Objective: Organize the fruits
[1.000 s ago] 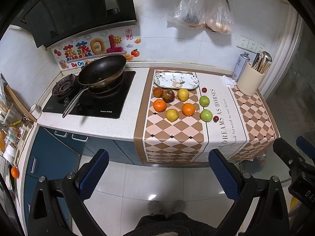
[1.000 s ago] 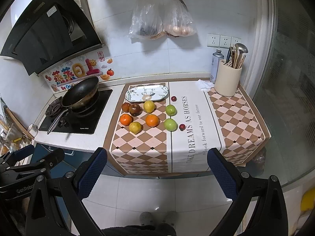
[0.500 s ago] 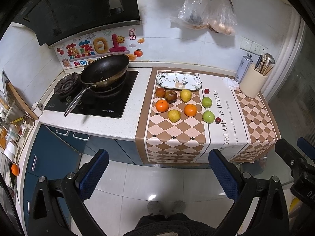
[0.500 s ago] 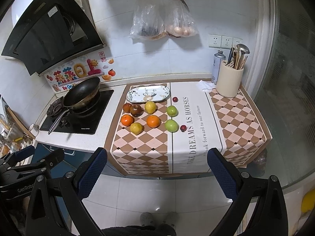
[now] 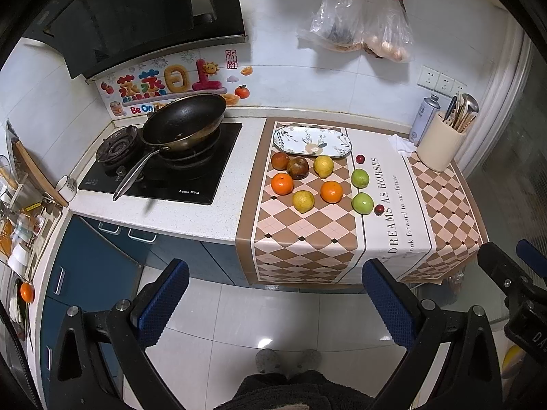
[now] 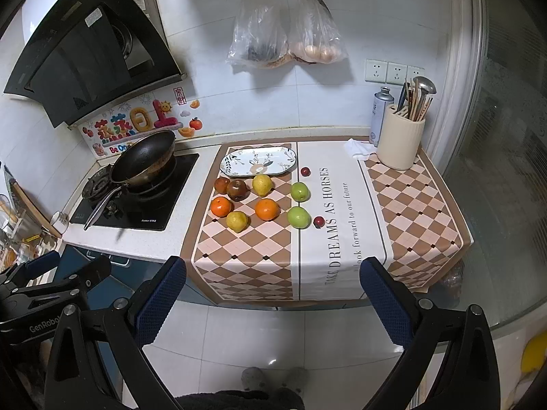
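Several fruits lie on the checked cloth (image 5: pixel 304 239) on the counter: two oranges (image 5: pixel 282 183) (image 5: pixel 331 191), two yellow lemons (image 5: pixel 323 166) (image 5: pixel 303 201), two green apples (image 5: pixel 360 178) (image 5: pixel 362 203), two dark brown-red fruits (image 5: pixel 297 167) and two small red ones (image 5: pixel 378 209). A patterned oval plate (image 5: pixel 311 141) sits empty behind them; it also shows in the right wrist view (image 6: pixel 258 165). My left gripper (image 5: pixel 273 297) and right gripper (image 6: pixel 270 294) are open and empty, held well back from the counter above the floor.
A black pan (image 5: pixel 183 123) rests on the hob at the left. A cream utensil holder (image 5: pixel 439 143) and a spray can (image 5: pixel 424 119) stand at the back right. Plastic bags (image 6: pixel 283 41) hang on the wall. A glass door (image 6: pixel 506 171) bounds the right side.
Both grippers have drifted slightly; the counter sits a little lower and more to the right in both views. Nothing on the counter has moved.
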